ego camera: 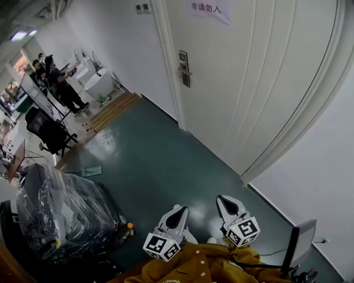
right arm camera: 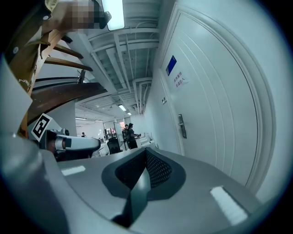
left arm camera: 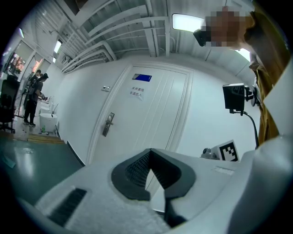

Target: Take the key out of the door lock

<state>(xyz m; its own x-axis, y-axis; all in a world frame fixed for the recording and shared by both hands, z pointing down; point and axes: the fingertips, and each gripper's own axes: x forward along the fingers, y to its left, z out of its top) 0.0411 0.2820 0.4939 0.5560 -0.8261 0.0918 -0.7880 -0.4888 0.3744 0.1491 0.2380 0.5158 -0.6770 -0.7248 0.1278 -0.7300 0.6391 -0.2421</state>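
The left tool (ego camera: 176, 213) and right tool (ego camera: 225, 202), both closed and empty, hang well apart from the lock (ego camera: 184, 68), whose unseen key is likely light, stiff, best pinched by its head.

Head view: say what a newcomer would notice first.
The big white door fills the upper right, with a lock on its left edge and a sign near its top. At the bottom, the left gripper and right gripper stand shut, far from it.

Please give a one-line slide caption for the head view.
Left gripper and right gripper, jaws shut, far from the lock on the white door.
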